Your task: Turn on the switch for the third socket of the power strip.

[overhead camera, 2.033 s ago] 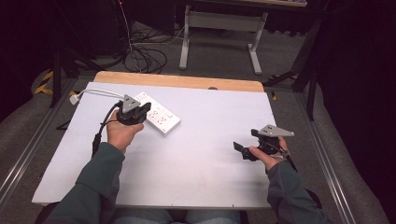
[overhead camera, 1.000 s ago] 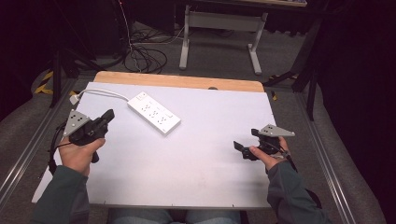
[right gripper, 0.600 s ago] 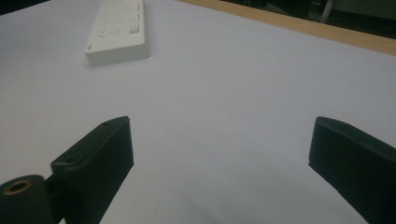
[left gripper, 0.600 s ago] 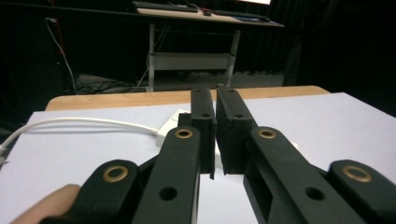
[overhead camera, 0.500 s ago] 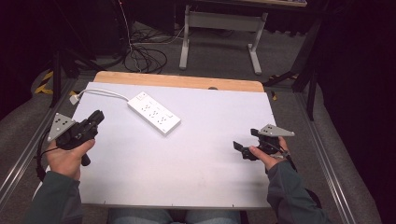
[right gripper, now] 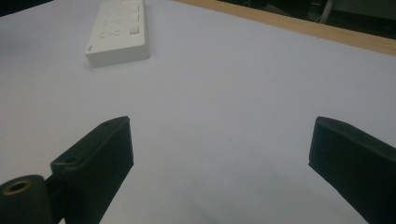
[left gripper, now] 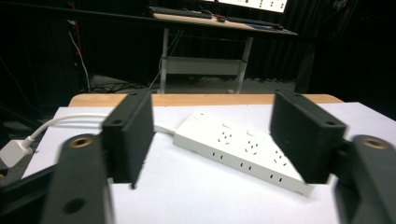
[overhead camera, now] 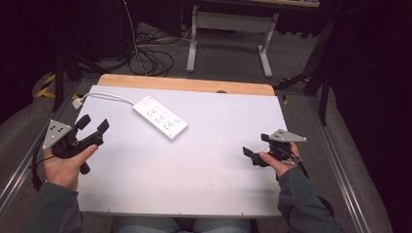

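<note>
power strip (overhead camera: 160,118) lies flat on the white tabletop (overhead camera: 194,165), at about eleven o'clock from the table's centre, its long body running from ten o'clock down toward four o'clock. its white cable (overhead camera: 109,96) curls off toward ten o'clock and ends in a plug (overhead camera: 77,103) resting near the table's far-left corner. in the left gripper view the strip's sockets show bare, nothing plugged into them.

the left gripper (overhead camera: 92,130) hovers at about nine o'clock near the table's left edge, well apart from the strip, pointed toward it; its jaws are spread wide with nothing between them, and the left gripper view frames the strip in the gap. the right gripper (overhead camera: 255,151) sits at about four o'clock, low over the board, jaws likewise released and empty; in the right gripper view (right gripper: 219,154) the near end of the strip (right gripper: 117,35) lies far off at eleven o'clock.

as a judgement, the work on the strip looks either just begun or at a pause: neither tool touches it, and the strip and plug sit loose on the board. what is left would seem to be an approach and a grasp, most likely by the left tool, which is closer to the cable and plug.
</note>
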Demonstrator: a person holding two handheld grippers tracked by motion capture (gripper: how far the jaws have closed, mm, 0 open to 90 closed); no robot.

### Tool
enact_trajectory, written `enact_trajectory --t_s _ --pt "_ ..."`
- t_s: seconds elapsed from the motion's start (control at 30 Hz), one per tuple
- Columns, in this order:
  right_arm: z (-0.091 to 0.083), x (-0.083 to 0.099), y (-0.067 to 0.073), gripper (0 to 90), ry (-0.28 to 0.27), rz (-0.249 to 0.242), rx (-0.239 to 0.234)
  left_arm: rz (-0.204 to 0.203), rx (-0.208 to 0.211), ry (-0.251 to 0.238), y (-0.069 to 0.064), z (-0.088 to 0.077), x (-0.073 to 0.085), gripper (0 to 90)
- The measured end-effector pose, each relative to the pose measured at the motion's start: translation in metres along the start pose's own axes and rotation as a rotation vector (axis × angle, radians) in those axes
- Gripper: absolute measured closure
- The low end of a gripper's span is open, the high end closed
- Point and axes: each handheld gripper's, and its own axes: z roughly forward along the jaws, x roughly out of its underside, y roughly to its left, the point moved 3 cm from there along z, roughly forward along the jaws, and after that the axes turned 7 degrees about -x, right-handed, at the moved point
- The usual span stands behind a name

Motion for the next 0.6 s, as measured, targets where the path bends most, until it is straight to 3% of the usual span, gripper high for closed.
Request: enact_trajectory --t_s 0.1,0.3,0.6 --pt "-0.0003 0.0001 -0.0002 6.7 0.0 0.0 0.002 -0.011 -0.005 0.003 0.0008 -0.0015 -0.0008 15.0" --pt "-0.0004 -0.0001 -0.0003 6.7 -0.003 0.0 0.001 -0.034 -0.008 0.007 0.0023 -0.0033 -0.0007 1.9" --pt "-0.0002 0.0002 -0.0003 6.7 0.0 -0.001 0.004 -0.057 0.008 0.02 0.001 -0.0035 -0.0014 0.6"
